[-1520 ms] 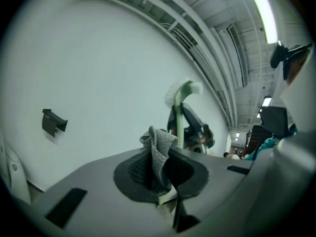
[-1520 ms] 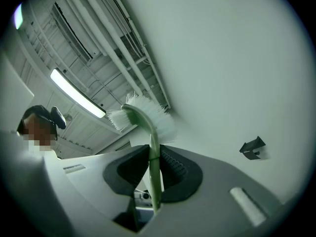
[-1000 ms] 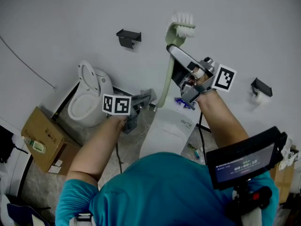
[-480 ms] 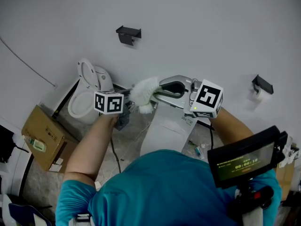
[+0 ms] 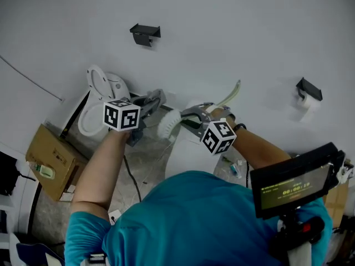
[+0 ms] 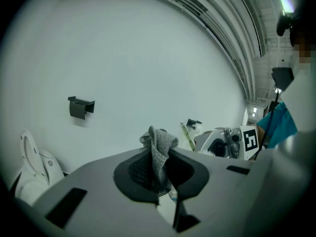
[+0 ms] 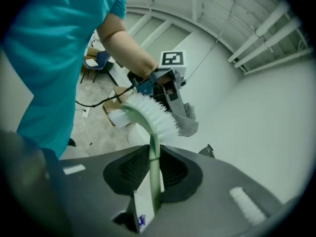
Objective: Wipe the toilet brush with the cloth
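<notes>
A person in a teal top holds two grippers before a white wall. The right gripper (image 7: 153, 174) is clamped on the pale green handle of the toilet brush (image 5: 168, 124), its white bristles facing the left gripper (image 6: 160, 169). That gripper pinches a grey cloth (image 6: 159, 144), which sits just beside the bristles, possibly touching them

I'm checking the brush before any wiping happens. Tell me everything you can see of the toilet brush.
The toilet brush has a slim, pale green, plastic-looking handle that curves into a head of white bristles. The right gripper is shut on the handle, holding the brush in the air with its head beside the grey cloth in the left gripper; contact is unclear.
</notes>
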{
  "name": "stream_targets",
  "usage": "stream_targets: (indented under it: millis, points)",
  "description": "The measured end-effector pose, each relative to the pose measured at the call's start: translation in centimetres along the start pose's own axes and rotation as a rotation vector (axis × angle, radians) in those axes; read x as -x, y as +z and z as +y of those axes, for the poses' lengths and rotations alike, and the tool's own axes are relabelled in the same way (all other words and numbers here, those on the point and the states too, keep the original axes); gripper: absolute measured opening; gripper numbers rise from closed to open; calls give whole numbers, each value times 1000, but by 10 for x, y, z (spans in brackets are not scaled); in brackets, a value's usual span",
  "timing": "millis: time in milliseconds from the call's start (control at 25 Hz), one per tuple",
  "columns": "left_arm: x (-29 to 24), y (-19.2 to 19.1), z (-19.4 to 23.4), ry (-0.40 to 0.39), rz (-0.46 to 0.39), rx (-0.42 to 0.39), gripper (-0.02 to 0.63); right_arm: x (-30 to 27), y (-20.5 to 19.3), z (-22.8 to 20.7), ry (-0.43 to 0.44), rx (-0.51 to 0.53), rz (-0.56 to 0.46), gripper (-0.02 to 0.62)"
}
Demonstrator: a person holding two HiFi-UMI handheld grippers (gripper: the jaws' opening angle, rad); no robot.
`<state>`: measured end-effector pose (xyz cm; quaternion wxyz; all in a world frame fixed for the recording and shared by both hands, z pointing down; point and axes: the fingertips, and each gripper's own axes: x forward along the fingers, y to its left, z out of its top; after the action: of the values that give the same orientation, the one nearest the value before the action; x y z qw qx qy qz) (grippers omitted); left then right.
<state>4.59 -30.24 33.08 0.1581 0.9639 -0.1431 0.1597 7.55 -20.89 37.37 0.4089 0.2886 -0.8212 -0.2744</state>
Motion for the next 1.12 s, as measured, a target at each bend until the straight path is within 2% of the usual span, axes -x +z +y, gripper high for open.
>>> stream_targets:
  millis: [200,440,560,680,880,1120]
  points:
    - [-10,15,-13,-15,47,-144,38,-22,-15,22,-36,184,89,64]
    - [-47,70,-59,-117,46,-313,38,-38,21,61,16,398,53,63]
    - [-71,92,-80,-168,47,-342,38,-45,39,72,25,456,24,63]
    - [-93,98,-87,-172,80,-373,38,-49,52,78,24,506,5,63]
    - [-117,95,-85,-149,133,-397,38,-49,61,89,63,542,-9,63]
    - [-131,80,-82,-153,196,-401,38,-52,62,85,37,576,-8,63]
